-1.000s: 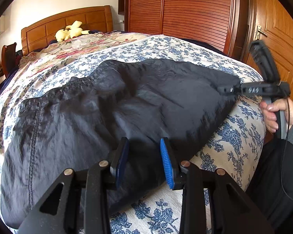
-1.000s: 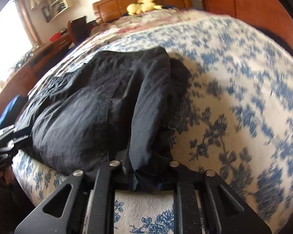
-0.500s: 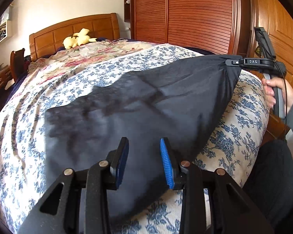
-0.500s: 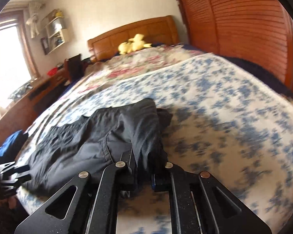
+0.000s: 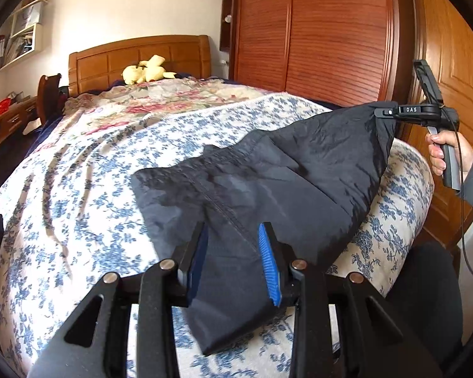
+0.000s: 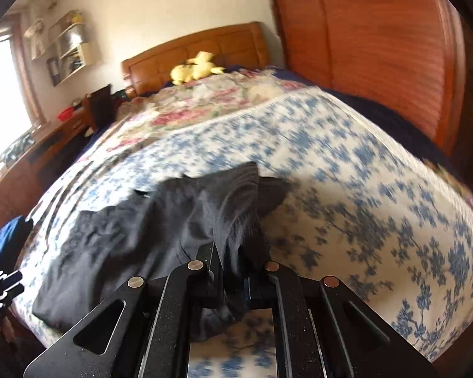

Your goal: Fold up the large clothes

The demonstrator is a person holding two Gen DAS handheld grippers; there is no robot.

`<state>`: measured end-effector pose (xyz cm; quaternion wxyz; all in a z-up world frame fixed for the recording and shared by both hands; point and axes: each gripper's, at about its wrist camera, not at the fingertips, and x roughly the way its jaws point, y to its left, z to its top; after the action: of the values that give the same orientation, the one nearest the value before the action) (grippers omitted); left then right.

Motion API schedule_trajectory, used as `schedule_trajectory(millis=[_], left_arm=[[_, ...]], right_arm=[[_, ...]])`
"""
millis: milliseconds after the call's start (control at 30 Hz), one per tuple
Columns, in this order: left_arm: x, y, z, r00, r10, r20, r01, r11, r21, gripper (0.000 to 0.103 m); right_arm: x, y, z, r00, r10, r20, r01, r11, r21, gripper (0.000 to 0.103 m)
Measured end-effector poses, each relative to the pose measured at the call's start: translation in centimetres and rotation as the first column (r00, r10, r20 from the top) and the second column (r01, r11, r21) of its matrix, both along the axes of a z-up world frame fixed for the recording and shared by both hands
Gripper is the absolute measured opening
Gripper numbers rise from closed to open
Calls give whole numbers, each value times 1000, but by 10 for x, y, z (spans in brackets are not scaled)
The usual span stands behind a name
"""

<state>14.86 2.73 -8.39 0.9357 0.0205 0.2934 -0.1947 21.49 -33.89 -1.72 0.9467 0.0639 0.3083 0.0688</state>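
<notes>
Your right gripper (image 5: 382, 112) has its jaws clenched on a bunched corner of the black garment (image 5: 277, 189); seen from the right wrist, the fabric (image 6: 160, 230) is pinched between the two jaws and hangs in folds over their tips. These jaws have just been closing, with the cloth between them. In the left wrist view this corner is lifted clear of the bed (image 5: 88, 195), at the side nearer the wooden wardrobe (image 5: 315, 31), and your right hand (image 5: 447, 151) grips the handle below it.

Your left gripper (image 5: 233, 252) has its jaws standing partly apart. The near end of the garment lies between the blue pads (image 5: 268, 264); whether they press on the fabric cannot be told.

The garment stretches from the left gripper up to the raised corner. Its middle and near part rest on the blue floral bedspread (image 6: 378, 189), at the foot end of the bed, well away from the headboard (image 5: 142, 60).

A yellow plush toy (image 5: 146, 71) lies against the headboard. The right wrist view is motion-blurred.
</notes>
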Motion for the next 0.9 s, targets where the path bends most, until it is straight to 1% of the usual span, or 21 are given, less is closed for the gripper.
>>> schedule_trajectory(millis=[100,200,267,300,333,400,433,500,567,600,667,700,767,833,867,900], left_arm=[[-4,17,4,1000,27,12,-26,999,-19,32],[-10,36,8,998,59,23,-58,998,-41,32],[-15,48,10,996,81,30,-80,996,-48,32],[-18,55,10,995,94,31,-92,994,-51,32],[-20,62,9,994,106,31,-104,993,-58,32],[-23,73,7,992,123,24,-121,990,-70,32],[-24,76,6,991,129,21,-128,989,-70,32],[-28,83,3,989,145,18,-143,987,-72,32],[-32,91,0,988,155,14,-154,985,-82,32],[-33,95,-1,987,159,13,-157,984,-84,32],[-35,99,-3,986,164,11,-163,983,-87,32],[-34,101,-4,986,168,7,-167,982,-87,32],[-33,103,-6,984,176,2,-175,981,-85,32],[-32,104,-7,984,179,0,-178,980,-85,32],[-32,104,-7,984,178,0,-178,980,-86,32],[-31,104,-7,984,177,0,-177,981,-86,32]], right_arm=[[0,45,23,995,97,39,-96,995,-29,5],[-3,102,39,971,226,72,-223,974,-52,5],[-9,142,45,945,314,91,-311,949,-46,5],[-13,164,47,926,363,102,-362,932,-35,5],[-14,178,48,912,395,107,-395,918,-23,5],[-15,212,39,871,480,101,-485,874,29,5],[-13,224,33,859,505,89,-510,860,38,5],[-11,251,12,841,539,45,-540,841,34,5],[-5,272,-17,829,559,-28,-557,829,55,5],[-3,280,-30,822,566,-65,-563,824,59,8],[-2,291,-46,810,574,-115,-572,818,54,8],[-4,293,-51,808,578,-114,-577,816,49,8],[-7,295,-49,808,579,-108,-579,814,39,9],[-4,292,-43,810,575,-115,-572,818,54,12],[-4,291,-40,810,574,-117,-571,819,62,16],[-6,289,-35,808,578,-110,-574,816,68,23]])
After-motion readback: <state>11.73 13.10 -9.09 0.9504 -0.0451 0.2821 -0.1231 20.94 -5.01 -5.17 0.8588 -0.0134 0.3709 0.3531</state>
